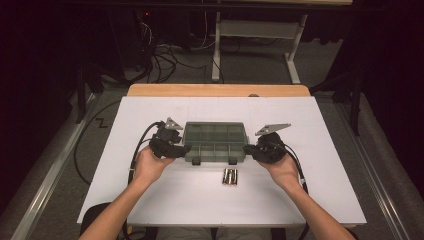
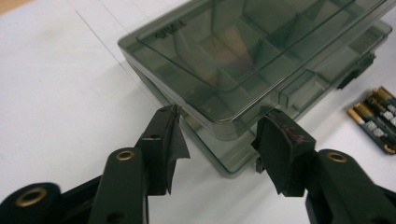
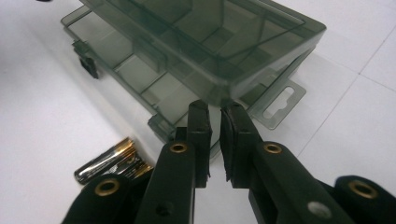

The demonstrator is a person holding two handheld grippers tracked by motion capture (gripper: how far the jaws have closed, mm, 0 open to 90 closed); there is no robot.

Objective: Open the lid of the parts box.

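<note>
A smoky translucent compartment box [image 1: 215, 142] lies in the middle of the white table [image 1: 165, 200]. Its lid [image 2: 243, 56] sits slightly lifted off the base along the front. My left gripper [image 1: 186, 148] is at the box's left end. In the left gripper view its jaws [image 2: 219, 121] stand open with the near corner of the box between them. My right gripper [image 1: 247, 149] is at the box's right end. Its jaws [image 3: 215, 109] are only a narrow slit apart, their tips at the lid's corner [image 3: 219, 91], with nothing visible in the gap.
A small pack of batteries [image 1: 230, 176] lies just in front of the box, close to my right gripper [image 3: 112, 161]. Two black latches [image 1: 196, 161] stick out from the box's front. A wooden strip [image 1: 215, 90] edges the far side; cables and desk legs stand beyond.
</note>
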